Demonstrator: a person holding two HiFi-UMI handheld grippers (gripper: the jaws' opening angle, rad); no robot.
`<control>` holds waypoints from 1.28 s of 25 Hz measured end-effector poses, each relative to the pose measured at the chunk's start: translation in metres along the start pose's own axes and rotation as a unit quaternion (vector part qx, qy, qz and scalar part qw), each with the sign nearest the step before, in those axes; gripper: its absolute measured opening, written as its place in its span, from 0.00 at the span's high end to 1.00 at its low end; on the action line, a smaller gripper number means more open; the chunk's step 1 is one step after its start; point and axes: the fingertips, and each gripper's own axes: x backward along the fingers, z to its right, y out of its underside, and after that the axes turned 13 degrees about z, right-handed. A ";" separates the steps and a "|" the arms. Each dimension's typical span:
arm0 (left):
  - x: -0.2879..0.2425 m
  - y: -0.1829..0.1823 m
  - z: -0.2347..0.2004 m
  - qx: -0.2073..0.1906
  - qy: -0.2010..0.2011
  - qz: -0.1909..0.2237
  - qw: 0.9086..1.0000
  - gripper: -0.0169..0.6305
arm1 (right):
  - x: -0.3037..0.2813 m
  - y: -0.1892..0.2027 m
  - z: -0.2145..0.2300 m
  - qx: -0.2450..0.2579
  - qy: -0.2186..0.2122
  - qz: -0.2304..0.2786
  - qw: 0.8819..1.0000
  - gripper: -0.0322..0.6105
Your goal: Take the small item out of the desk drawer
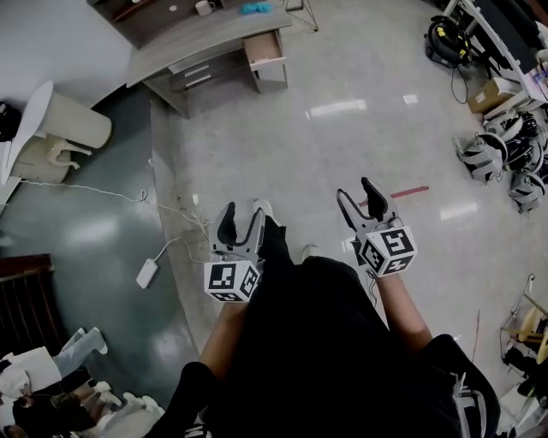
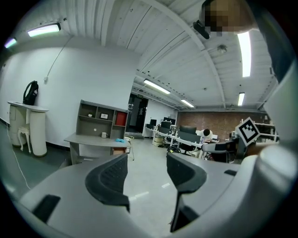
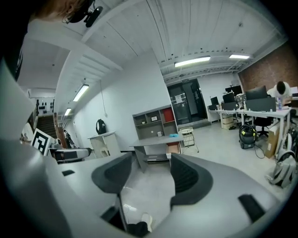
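Note:
The grey desk stands far off at the top of the head view, across the floor. Its side drawer is pulled out; I cannot make out any small item inside. A white cup and a blue object rest on the desktop. My left gripper and right gripper are held at waist height, both open and empty. Past the left gripper, the left gripper view shows the desk in the distance. The right gripper also faces the desk and its drawer.
A white cable and power adapter lie on the floor to my left. A white cabinet stands at the left wall. Bags and a vacuum sit along the right. A red tape strip marks the floor.

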 end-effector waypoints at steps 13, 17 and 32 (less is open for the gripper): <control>-0.141 0.000 -0.072 0.025 0.041 0.008 0.999 0.60 | -0.123 0.006 0.033 0.023 0.021 -0.034 0.999 0.55; -0.206 -0.010 -0.124 0.024 0.036 0.019 0.999 0.60 | -0.196 0.001 0.050 0.033 0.029 -0.042 0.998 0.55; -0.375 -0.048 -0.297 0.051 0.046 0.005 0.998 0.60 | -0.451 -0.045 0.055 0.095 0.013 -0.086 0.992 0.54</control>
